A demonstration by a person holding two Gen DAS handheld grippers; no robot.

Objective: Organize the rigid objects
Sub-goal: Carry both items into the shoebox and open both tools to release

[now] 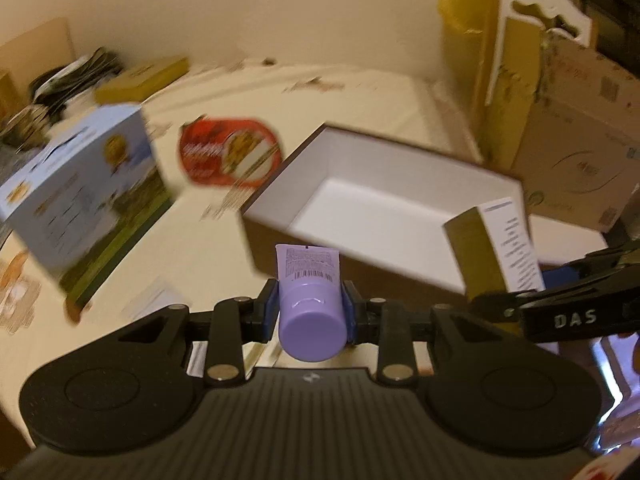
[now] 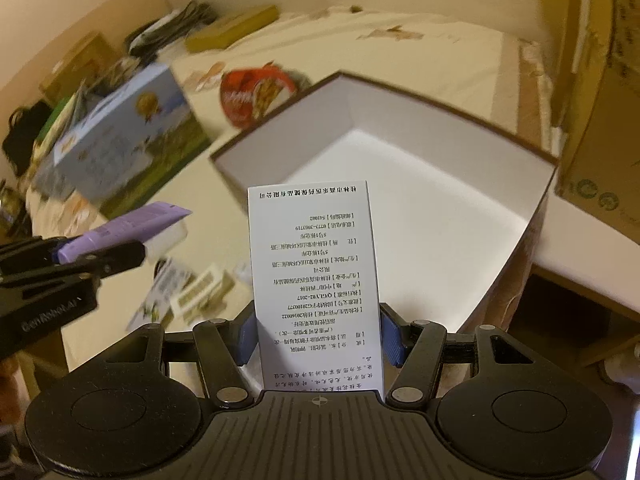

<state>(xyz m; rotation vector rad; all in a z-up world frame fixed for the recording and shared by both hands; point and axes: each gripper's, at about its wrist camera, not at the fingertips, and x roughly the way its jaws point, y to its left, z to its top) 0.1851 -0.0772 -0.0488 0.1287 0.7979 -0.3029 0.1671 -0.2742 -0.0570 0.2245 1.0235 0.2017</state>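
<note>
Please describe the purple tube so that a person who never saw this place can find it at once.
Start at the big open white-lined box on the cream table. Just before its near edge, the left gripper clamps the purple tube. It is the only lilac item, with a round cap and barcode.

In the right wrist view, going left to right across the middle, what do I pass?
Left gripper holding the purple tube → white carton in the right gripper → open white box → cardboard box.
</note>
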